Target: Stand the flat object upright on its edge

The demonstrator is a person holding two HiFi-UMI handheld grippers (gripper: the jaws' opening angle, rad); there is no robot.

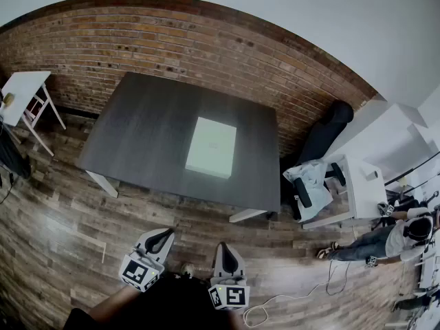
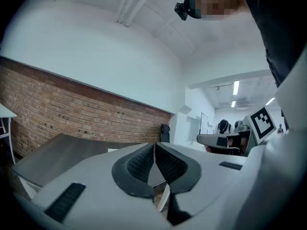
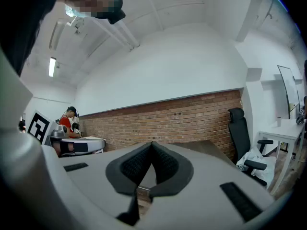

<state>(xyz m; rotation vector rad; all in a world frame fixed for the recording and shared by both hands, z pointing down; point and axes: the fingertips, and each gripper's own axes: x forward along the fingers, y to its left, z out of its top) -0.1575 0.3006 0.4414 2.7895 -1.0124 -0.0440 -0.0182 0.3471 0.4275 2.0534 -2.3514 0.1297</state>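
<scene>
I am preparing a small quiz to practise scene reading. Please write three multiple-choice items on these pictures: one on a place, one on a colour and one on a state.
1. Where is the white flat box?
A. On the wooden floor
B. Lying flat on the large table
C. On the office chair

2. What colour is the top of the large table?
A. White
B. Red
C. Dark grey

3. How do the jaws of the left hand-held gripper stand?
A. Shut, with nothing between them
B. Wide open
C. Shut on the box

Answers:
1. B: the head view shows the box resting flat on the table top.
2. C: the top looks dark grey around the white box.
3. A: the left gripper view shows the pads meeting, with nothing between them.
</scene>
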